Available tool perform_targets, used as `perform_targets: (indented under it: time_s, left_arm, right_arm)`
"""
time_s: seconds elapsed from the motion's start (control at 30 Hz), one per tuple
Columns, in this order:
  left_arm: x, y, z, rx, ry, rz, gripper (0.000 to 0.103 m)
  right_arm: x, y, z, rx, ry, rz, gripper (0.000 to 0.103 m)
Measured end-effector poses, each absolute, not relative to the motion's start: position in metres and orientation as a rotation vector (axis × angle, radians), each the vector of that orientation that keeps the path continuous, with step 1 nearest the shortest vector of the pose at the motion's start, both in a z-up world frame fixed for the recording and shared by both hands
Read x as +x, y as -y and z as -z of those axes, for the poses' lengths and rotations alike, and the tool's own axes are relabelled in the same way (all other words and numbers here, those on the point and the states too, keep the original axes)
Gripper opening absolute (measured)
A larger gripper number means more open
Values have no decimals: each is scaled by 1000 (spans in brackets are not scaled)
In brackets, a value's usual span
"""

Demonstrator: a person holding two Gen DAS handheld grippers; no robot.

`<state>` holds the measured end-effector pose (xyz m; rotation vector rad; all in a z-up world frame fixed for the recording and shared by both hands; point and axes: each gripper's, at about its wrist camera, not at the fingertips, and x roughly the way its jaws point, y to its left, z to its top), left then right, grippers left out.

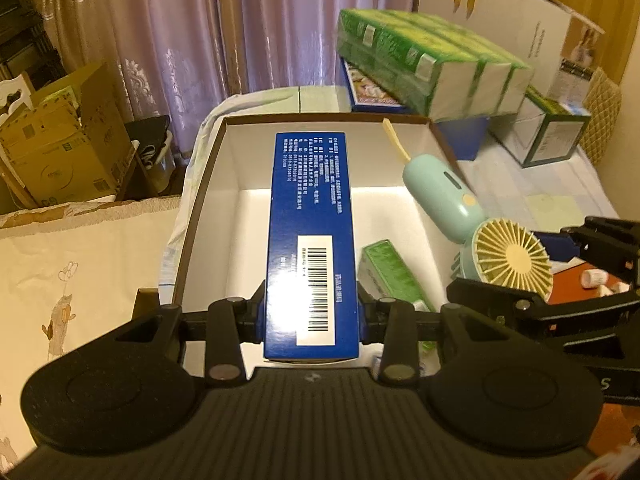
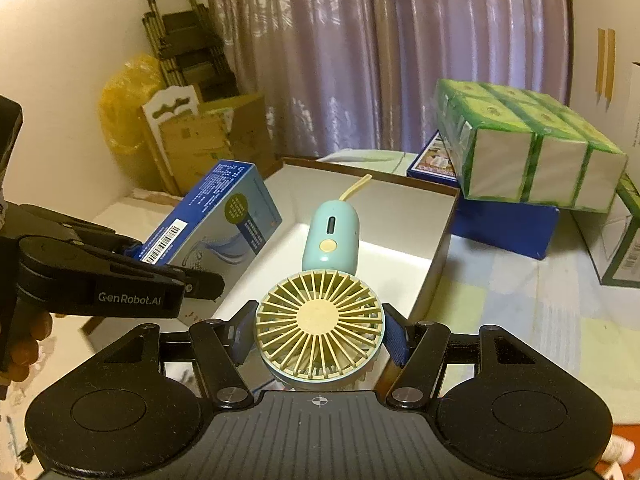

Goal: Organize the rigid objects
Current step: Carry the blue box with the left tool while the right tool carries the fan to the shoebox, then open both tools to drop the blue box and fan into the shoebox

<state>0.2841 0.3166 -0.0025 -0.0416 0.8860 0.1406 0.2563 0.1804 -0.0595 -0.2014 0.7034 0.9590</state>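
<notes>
The left gripper (image 1: 311, 312) is clamped narrowly on the near end of a long blue cardboard box with white print and a barcode label (image 1: 312, 236), whose length runs straight ahead from the claw and hangs over the white inside of a shallow open cardboard tray with brown outer walls (image 1: 208, 184). Just right of that claw, on the tray's floor, lies a small green-topped box (image 1: 386, 270), partly hidden behind the claw's right finger. The right gripper (image 2: 320, 334) holds, at a middling spread, the round head of a small mint-green handheld fan with a pale yellow grille (image 2: 320, 330); its fingers (image 2: 398, 342) press both sides of the head, and the fan's rounded handle with a yellow button points away from the claw, over the tray's right part, with a yellow strap trailing beyond. Seen from the right claw, the blue box sits forward and to the left, tilted, with the left gripper's black arm beside it. Beyond the tray, ahead and right of both claws, a wrapped bundle of green and white tissue packs (image 2: 528, 148) rests on a dark blue box (image 2: 504, 226). Mauve curtains (image 1: 200, 20) hang behind.
</notes>
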Motion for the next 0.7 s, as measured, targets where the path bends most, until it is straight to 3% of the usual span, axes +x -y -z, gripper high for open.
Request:
perform_targets:
  time_s: [0.7]
  left_arm:
    - [383, -352, 57, -24, -1024, -93, 37]
  right_arm:
    - [343, -252, 103, -297, -754, -861, 61]
